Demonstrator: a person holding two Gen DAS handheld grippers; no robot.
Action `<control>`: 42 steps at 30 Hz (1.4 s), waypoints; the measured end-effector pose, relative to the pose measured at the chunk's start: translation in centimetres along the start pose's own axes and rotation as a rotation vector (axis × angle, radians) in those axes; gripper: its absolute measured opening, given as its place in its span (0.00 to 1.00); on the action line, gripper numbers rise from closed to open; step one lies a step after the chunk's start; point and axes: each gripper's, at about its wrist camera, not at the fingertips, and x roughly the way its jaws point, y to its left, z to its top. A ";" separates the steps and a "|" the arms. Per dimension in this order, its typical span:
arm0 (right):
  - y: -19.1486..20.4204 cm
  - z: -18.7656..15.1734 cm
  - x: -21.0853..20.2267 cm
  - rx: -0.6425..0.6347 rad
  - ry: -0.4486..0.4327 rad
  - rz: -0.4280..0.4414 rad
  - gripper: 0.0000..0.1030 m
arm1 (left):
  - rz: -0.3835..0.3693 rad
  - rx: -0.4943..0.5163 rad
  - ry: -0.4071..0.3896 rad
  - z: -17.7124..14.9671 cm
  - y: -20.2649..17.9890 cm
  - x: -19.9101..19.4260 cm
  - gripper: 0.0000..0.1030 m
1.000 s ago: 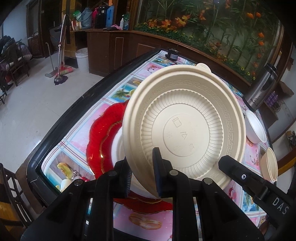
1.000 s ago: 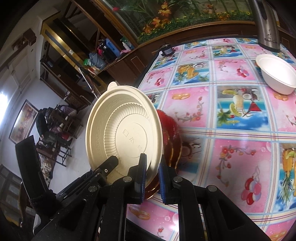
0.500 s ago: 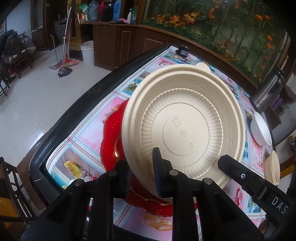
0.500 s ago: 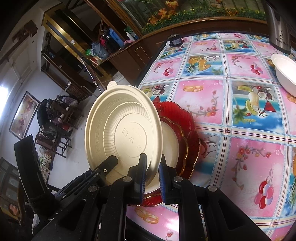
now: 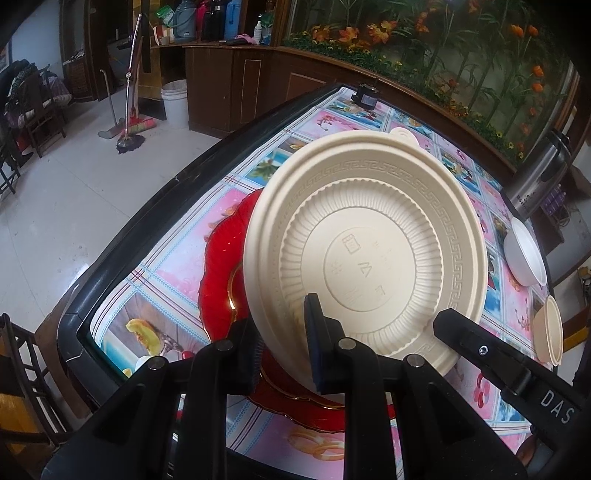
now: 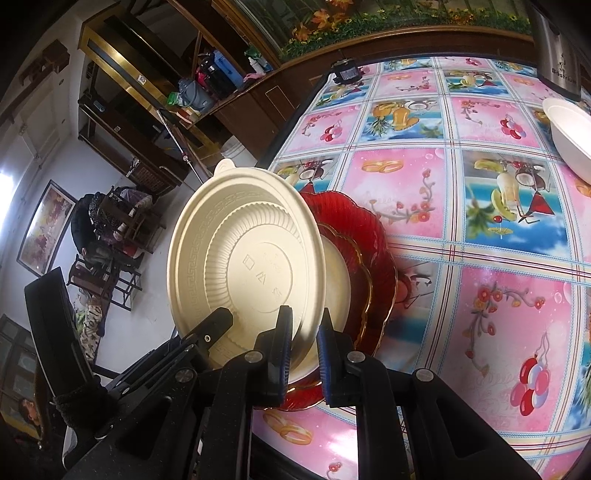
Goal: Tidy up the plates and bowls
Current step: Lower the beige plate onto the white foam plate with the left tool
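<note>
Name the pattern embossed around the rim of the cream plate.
A Greek-key (meander) band runs round the cream plate rim, with radial ribbing inside it; the left wrist view shows it best.

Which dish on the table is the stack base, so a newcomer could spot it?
Start at the near corner of the fruit-print table. There, under the tilted cream plate gripped by both tools, lies the red plate. It is the only red, scallop-edged, gold-trimmed dish; the bowls farther along are white or cream.

Home dining room. Table (image 6: 461,192) has a fruit-print pink oilcloth, with a dark wood sideboard (image 5: 236,85) beyond it holding thermos flasks (image 5: 207,22). Broom (image 5: 133,92) and white bucket (image 5: 174,103) stand left of the sideboard on tiled floor.
</note>
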 end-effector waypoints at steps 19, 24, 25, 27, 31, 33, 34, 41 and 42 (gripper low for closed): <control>-0.3 -0.3 0.4 0.010 0.012 0.002 0.12 | 0.013 0.011 0.003 -0.1 -0.3 0.5 0.18; -0.4 -0.2 0.3 0.013 0.013 0.004 0.12 | 0.016 0.016 0.002 -0.1 -0.3 0.5 0.18; -0.4 -0.1 0.3 0.015 0.014 0.005 0.12 | 0.018 0.019 -0.001 -0.1 -0.4 0.4 0.18; -0.4 -0.1 0.2 0.018 0.013 0.009 0.12 | 0.021 0.025 -0.009 0.0 -0.5 0.3 0.18; -0.5 0.1 0.1 0.023 0.013 0.017 0.13 | 0.027 0.033 -0.017 0.1 -0.5 0.1 0.18; -0.6 0.1 0.2 0.028 0.018 0.022 0.13 | 0.030 0.036 -0.017 0.1 -0.6 0.1 0.18; -0.7 0.1 0.2 0.032 0.021 0.025 0.13 | 0.031 0.037 -0.012 0.1 -0.6 0.2 0.18; -1.1 0.0 0.6 0.041 0.035 0.029 0.13 | 0.041 0.046 -0.006 0.0 -0.9 0.2 0.18; -1.2 0.0 0.6 0.043 0.036 0.030 0.13 | 0.042 0.046 -0.005 0.0 -0.8 0.2 0.18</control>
